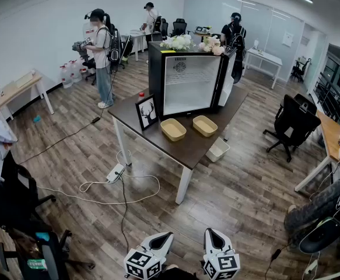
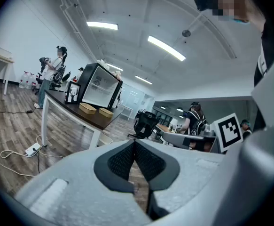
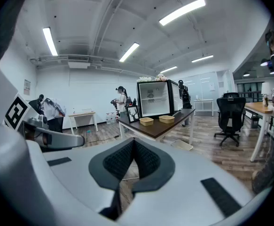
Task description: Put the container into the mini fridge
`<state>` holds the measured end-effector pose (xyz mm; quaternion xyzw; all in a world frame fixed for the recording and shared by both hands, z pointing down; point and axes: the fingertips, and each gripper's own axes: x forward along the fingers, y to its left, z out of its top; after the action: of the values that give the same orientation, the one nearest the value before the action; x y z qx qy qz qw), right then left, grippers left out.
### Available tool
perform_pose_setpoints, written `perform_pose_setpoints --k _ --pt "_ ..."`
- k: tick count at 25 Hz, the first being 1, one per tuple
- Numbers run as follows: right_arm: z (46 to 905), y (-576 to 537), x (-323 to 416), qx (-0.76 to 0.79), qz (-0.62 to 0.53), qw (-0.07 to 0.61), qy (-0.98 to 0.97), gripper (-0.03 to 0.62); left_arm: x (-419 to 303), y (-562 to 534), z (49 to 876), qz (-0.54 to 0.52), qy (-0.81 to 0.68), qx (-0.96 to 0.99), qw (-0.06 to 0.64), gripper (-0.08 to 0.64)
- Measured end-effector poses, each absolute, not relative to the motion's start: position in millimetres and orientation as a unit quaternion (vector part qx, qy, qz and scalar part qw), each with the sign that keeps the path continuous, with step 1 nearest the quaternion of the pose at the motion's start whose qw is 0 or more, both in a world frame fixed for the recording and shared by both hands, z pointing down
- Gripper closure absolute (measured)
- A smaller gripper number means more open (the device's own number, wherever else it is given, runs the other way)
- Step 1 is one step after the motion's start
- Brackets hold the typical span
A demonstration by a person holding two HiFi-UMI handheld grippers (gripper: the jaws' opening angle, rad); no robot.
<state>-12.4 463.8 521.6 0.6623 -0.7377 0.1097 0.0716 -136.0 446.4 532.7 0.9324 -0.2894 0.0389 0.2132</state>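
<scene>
The left gripper [image 1: 163,238] and right gripper [image 1: 211,234] are held low over the floor, each with its jaws closed together and nothing gripped between them. Farther off, a left container [image 1: 173,129] and a right container [image 1: 204,125] are set side by side on the counter [image 1: 197,149], just before the fridge [image 1: 184,85], whose door [image 1: 227,79] is swung open

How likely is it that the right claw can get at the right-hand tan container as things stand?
Probably not yet: the right claw is shut and far short of the table, with floor between. Nothing stands in front of the right-hand container, so stepping closer should open the way.
</scene>
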Motion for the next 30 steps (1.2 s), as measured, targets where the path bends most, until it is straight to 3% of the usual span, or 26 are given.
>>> perform_pose_setpoints --k 13,19,30 --pt "531 457 -12 0.66 0.125 0.047 -0.739 0.584 -137 425 540 0.047 -0.315 0.927 0.197 0.551" --pt "527 416 7 0.68 0.136 0.031 -0.72 0.584 -123 367 541 0.051 -0.312 0.927 0.202 0.551" --pt "523 308 33 0.696 0.148 0.061 -0.7 0.574 -93 241 538 0.07 -0.253 0.943 0.205 0.551"
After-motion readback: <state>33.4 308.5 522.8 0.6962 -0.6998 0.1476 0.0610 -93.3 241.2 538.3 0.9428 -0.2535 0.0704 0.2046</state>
